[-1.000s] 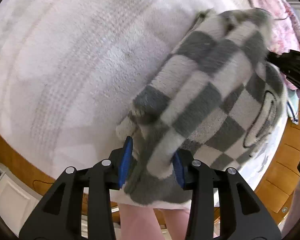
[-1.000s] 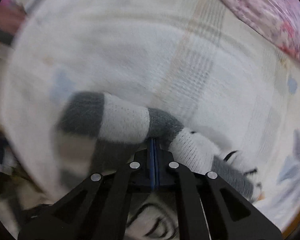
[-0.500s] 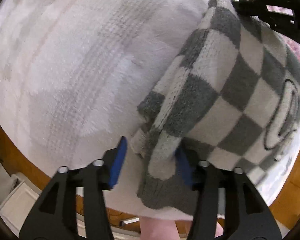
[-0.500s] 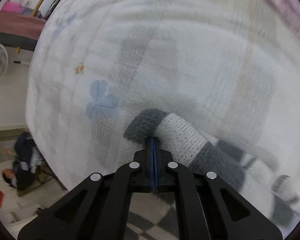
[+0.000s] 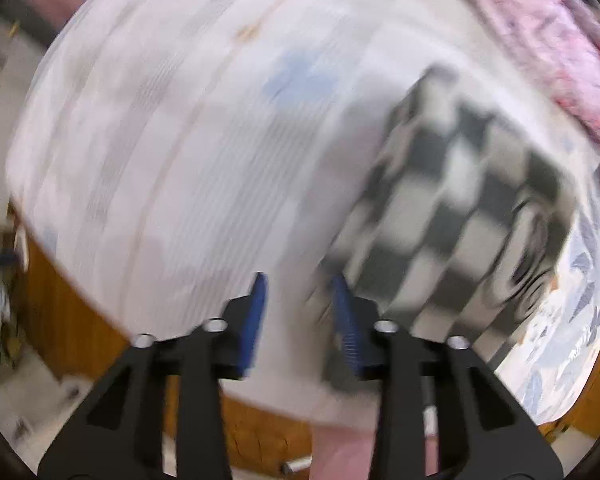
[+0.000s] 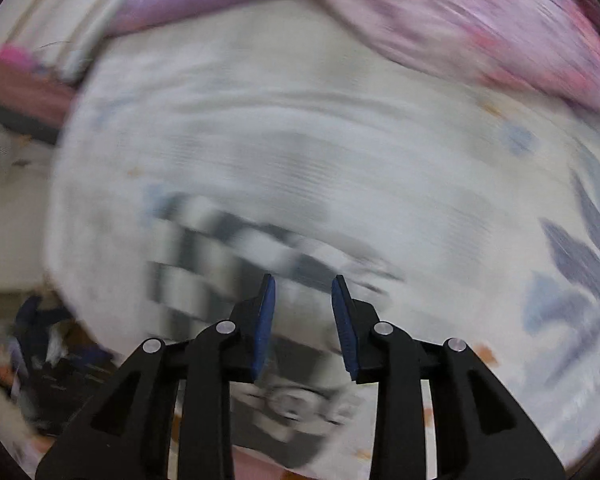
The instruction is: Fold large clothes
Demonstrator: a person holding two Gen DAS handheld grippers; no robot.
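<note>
Left wrist view: the left gripper (image 5: 298,292) points straight down over the bed (image 5: 160,140), jaws just narrowed but parted and empty (heavy blur). The checkered garment (image 5: 460,208) lies folded beside it. The right gripper (image 6: 303,294) angles steeply down above the garment, jaws just opened, gripping nothing.

Both grippers point down, and both views are streaked with motion blur. The left gripper (image 5: 300,292) shows its blue pads parted with nothing pinched between them; its jaws have just been closing. The right gripper (image 6: 303,292) has just been opening: its pads stand apart with a clear gap, gripping nothing, fingers angled steeply downward.
</note>
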